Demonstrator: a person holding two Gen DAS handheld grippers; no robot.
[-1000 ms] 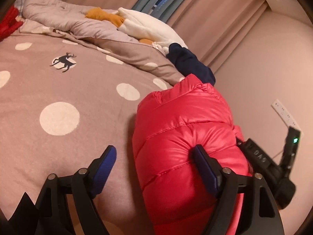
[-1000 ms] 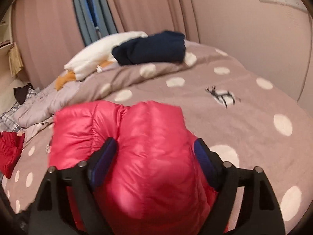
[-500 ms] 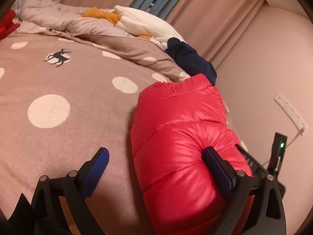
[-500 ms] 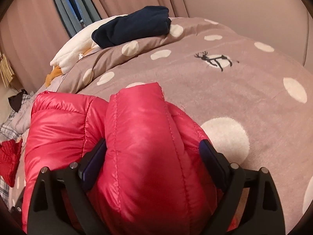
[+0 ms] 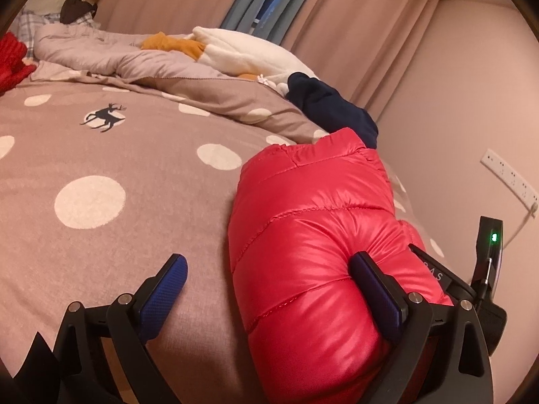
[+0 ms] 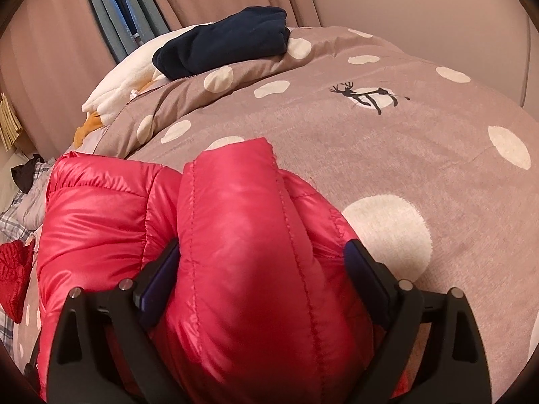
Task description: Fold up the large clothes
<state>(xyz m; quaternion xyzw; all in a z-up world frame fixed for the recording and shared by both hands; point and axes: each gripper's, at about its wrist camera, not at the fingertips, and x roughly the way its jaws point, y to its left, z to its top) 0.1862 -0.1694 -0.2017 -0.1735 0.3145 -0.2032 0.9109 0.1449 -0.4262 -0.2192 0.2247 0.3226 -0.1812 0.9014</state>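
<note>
A shiny red puffer jacket (image 5: 313, 235) lies folded into a thick bundle on the brown polka-dot bedspread (image 5: 101, 155). My left gripper (image 5: 269, 289) is open wide; its right finger (image 5: 377, 289) presses into the bundle's side and its left finger (image 5: 161, 289) hovers over the bedspread. In the right wrist view the jacket (image 6: 235, 256) bulges between the fingers of my right gripper (image 6: 259, 269), which is open wide and straddles a folded section. The right gripper's body (image 5: 471, 286) shows behind the jacket in the left wrist view.
A folded navy garment (image 6: 222, 43) rests on a rumpled duvet (image 5: 209, 91) at the far side, with white (image 5: 249, 54) and orange (image 5: 171, 42) clothes beside it. Another red garment (image 6: 13, 266) lies at the left. Curtains (image 5: 353, 33) and a wall with a power strip (image 5: 508, 175) border the bed.
Both grippers have pulled back slightly and lowered around the jacket bundle, which has settled on the bed. Both stay open throughout.
</note>
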